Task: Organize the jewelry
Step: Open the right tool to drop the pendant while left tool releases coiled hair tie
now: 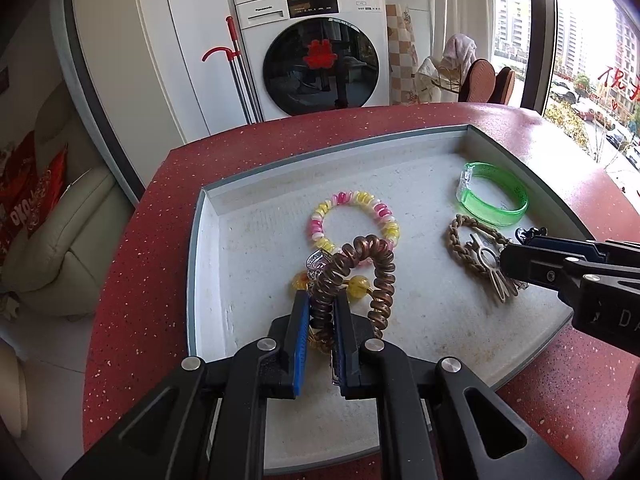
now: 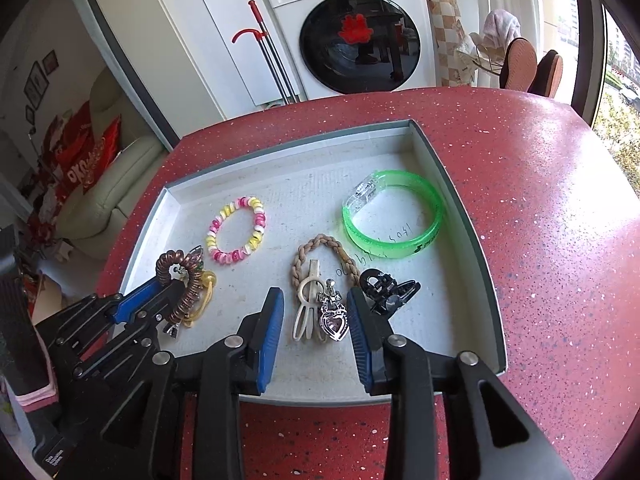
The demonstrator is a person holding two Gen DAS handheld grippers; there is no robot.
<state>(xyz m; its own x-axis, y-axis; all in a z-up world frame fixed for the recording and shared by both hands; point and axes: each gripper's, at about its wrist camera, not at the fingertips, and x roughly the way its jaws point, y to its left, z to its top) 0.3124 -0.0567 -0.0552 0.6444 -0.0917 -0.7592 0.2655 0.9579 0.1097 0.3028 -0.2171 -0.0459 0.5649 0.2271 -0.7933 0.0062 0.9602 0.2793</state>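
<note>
A white tray on a red table holds the jewelry. My left gripper is shut on a brown spiral hair tie and holds it just above the tray, over yellow beads. My right gripper is open, its jaws either side of a silver heart pendant and a cream clip lying on a tan braided band. A pink-yellow bead bracelet and a green bangle lie farther back.
A black hair claw lies by my right finger. The red speckled table surrounds the tray. A washing machine, a red-handled mop and a sofa stand beyond the table's edge.
</note>
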